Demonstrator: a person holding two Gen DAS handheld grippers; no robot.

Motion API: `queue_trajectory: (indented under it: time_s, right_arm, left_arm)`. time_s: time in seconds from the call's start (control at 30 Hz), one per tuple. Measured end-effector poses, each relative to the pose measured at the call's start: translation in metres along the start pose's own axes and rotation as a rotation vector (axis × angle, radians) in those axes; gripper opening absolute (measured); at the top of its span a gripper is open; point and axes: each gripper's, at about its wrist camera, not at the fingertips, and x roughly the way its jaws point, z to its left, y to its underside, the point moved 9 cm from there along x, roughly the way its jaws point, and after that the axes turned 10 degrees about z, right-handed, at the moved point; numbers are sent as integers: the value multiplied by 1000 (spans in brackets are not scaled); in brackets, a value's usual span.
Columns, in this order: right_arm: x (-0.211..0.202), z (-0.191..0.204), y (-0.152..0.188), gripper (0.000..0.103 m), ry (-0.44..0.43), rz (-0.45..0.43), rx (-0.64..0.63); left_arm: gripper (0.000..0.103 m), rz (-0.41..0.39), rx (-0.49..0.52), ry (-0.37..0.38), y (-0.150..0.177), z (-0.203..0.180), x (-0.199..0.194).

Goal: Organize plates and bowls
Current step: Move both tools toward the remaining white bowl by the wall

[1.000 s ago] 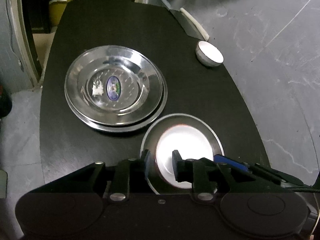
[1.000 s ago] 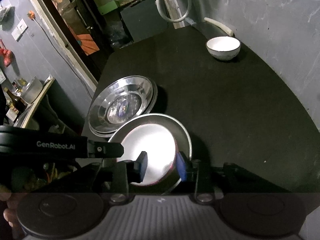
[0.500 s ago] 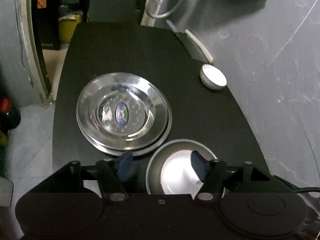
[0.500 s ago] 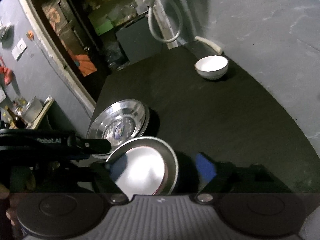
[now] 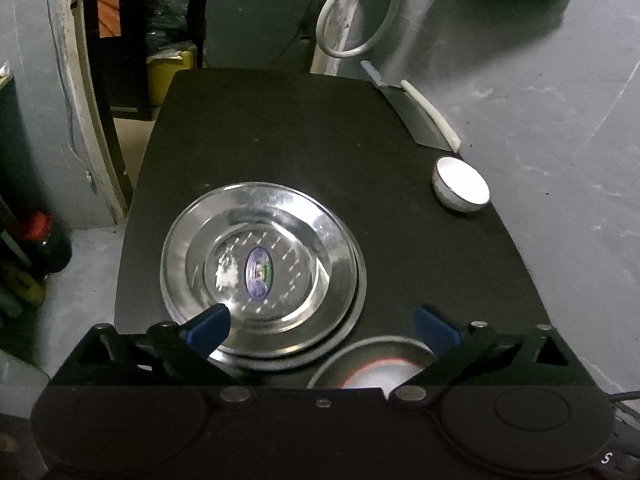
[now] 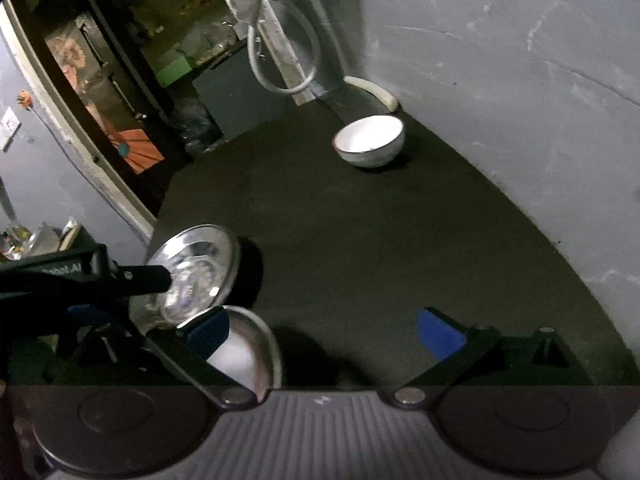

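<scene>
Plates [image 5: 260, 268]: steel, stacked one in another on the black table [image 5: 280, 128], left of centre in the left wrist view, a small oval label at the middle of the top one; in the right wrist view the same stack [image 6: 192, 276] sits near the table's left edge; left gripper [image 5: 324, 326] spread wide, nothing between its blue pads, left pad over the stack's near rim, right pad over bare table; just beside the stack, at the near edge, a smaller steel plate [image 5: 376, 364] with a bright white centre, partly hidden by the gripper body; whether the two rims touch cannot be told; right gripper [image 6: 324, 334] likewise spread wide and empty, its left finger across that smaller plate [image 6: 248, 352], its right pad over bare table; white bowl [image 5: 460, 190] upright at the far right of the table, well apart from the plates, near the grey wall [image 6: 520, 80]; white tube [image 5: 430, 114] lies beyond the bowl along the table's right edge.
</scene>
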Motion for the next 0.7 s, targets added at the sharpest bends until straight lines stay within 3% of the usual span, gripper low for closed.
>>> queue_trajectory:
  time_s: [0.3,0.5,0.7]
  right_arm:
    - [28,-37,-25,103,48,22,39]
    - [50,-54,-61,103,95,-42,118]
    - [78,-57,-102,103,108,-123,181]
  left_arm:
    - [102,7,-3,-37,-38,-19,35]
    - [102,1,17,-41,-82,-38,61]
    - [102,-11,105,-34,-136,-70,101]
